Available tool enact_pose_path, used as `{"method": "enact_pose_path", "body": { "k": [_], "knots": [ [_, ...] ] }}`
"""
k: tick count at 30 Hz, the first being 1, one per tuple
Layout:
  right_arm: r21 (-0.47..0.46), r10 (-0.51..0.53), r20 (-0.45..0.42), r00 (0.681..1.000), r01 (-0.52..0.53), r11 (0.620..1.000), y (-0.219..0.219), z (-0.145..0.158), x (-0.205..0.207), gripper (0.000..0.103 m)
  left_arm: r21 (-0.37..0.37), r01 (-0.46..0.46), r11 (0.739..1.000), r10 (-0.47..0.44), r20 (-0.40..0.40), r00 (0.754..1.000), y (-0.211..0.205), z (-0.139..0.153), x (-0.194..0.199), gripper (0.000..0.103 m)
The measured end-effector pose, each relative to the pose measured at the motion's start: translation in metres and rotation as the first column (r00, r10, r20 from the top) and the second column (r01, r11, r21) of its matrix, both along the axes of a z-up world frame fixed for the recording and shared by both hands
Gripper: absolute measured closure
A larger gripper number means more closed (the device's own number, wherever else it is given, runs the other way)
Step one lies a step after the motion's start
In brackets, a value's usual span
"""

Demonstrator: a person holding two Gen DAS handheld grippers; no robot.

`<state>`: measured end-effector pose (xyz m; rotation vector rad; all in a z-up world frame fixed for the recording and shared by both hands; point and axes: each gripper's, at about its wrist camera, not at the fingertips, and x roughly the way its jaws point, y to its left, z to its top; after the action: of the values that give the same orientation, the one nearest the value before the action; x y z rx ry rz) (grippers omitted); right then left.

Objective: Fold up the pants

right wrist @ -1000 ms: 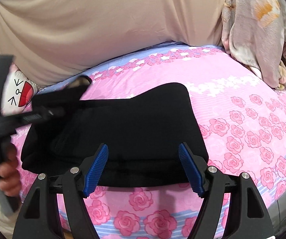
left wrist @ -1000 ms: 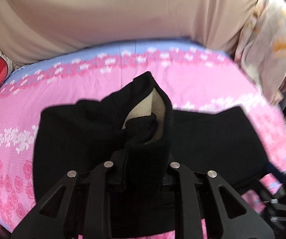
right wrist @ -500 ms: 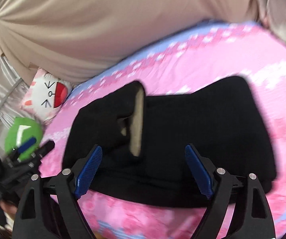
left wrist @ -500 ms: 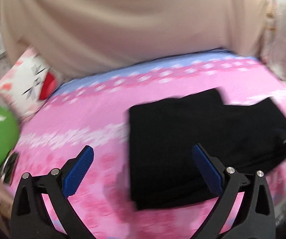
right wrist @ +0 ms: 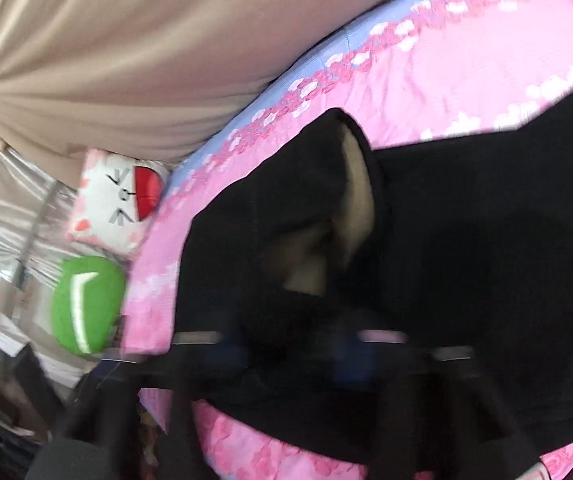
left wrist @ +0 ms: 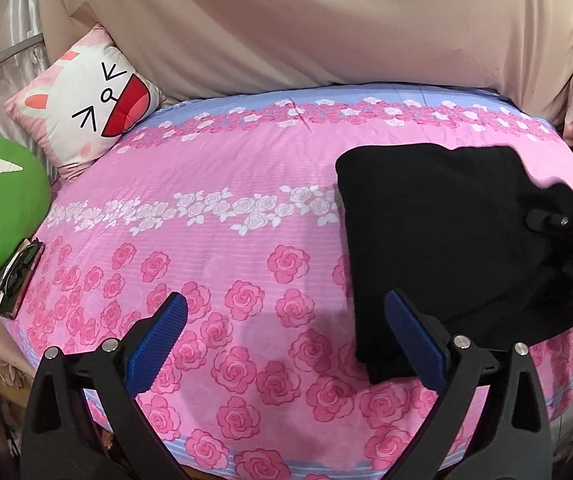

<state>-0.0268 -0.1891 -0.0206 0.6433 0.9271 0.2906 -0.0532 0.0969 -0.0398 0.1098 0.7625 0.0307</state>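
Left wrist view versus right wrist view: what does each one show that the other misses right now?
Only the left wrist view: the left gripper open over bare pink bedspread, nothing between its pads, and sunglasses at the bed's edge. Only the right wrist view: a lifted fold of the black pants exposing tan lining, with the blurred right gripper closing on that cloth. Both: the pants, cat pillow, green cushion and beige cover.

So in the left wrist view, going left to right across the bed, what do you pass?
Green cushion → sunglasses → cat-face pillow → bare stretch of the pink rose bedsheet → folded black pants → the right tool at the picture's right edge.
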Motion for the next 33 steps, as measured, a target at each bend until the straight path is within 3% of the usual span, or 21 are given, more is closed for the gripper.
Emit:
{"method": "enact_pose_path", "body": {
  "k": [3,6,10,13,15,17,19,23,27,29,31,33],
  "knots": [
    [-0.061,0.030,0.080,0.996,-0.025,0.998,0.011,0.031,-0.003,0.088,-0.008,-0.001,1.000,0.001,-0.006,1.000,0.001,0.002,0.001,0.006],
    [-0.138,0.054,0.220,0.974,-0.024,0.990,0.009,0.085,-0.024,0.088,-0.014,0.002,1.000,-0.002,0.018,1.000,0.000,0.013,-0.004,0.006],
    [-0.273,-0.012,0.332,0.943,0.108,0.956,-0.028,0.126,-0.067,0.088,-0.022,0.029,0.999,-0.028,0.026,0.999,-0.008,0.019,-0.006,0.006],
    [-0.359,-0.112,0.271,0.956,0.209,0.910,-0.071,0.106,-0.085,0.087,-0.039,0.055,0.998,-0.055,0.001,0.998,-0.022,0.015,-0.002,0.006],
    [-0.373,-0.196,0.157,0.968,0.241,0.896,-0.101,0.064,-0.086,0.086,-0.053,0.080,0.995,-0.081,-0.016,0.997,-0.034,0.012,0.001,0.006],
    [-0.376,-0.224,0.074,0.972,0.236,0.896,-0.116,0.026,-0.083,0.086,-0.062,0.104,0.993,-0.106,-0.031,0.994,-0.046,0.009,0.004,0.006],
    [-0.289,-0.227,0.083,0.970,0.241,0.926,-0.126,0.007,-0.087,0.086,-0.066,0.129,0.989,-0.132,-0.041,0.990,-0.059,0.007,0.005,0.006],
    [-0.267,-0.217,0.107,0.970,0.239,0.934,-0.126,0.012,-0.086,0.079,-0.107,0.163,0.981,-0.169,-0.054,0.984,-0.076,0.008,0.007,0.006],
    [-0.176,-0.191,0.103,0.976,0.207,0.962,-0.131,0.016,-0.084,0.053,-0.160,0.196,0.967,-0.210,-0.075,0.975,-0.088,0.007,0.014,0.006],
    [-0.162,-0.195,0.107,0.975,0.211,0.964,-0.133,0.020,-0.081,0.048,-0.164,0.210,0.964,-0.225,-0.083,0.971,-0.095,0.006,0.016,0.006],
    [-0.173,-0.184,0.114,0.976,0.202,0.964,-0.137,0.025,-0.075,0.036,-0.156,0.227,0.961,-0.241,-0.080,0.967,-0.102,0.007,0.016,0.006],
    [-0.185,-0.173,0.112,0.979,0.192,0.964,-0.141,0.027,-0.067,0.034,-0.149,0.241,0.959,-0.256,-0.085,0.963,-0.111,0.008,0.017,0.006]
  ]
}}
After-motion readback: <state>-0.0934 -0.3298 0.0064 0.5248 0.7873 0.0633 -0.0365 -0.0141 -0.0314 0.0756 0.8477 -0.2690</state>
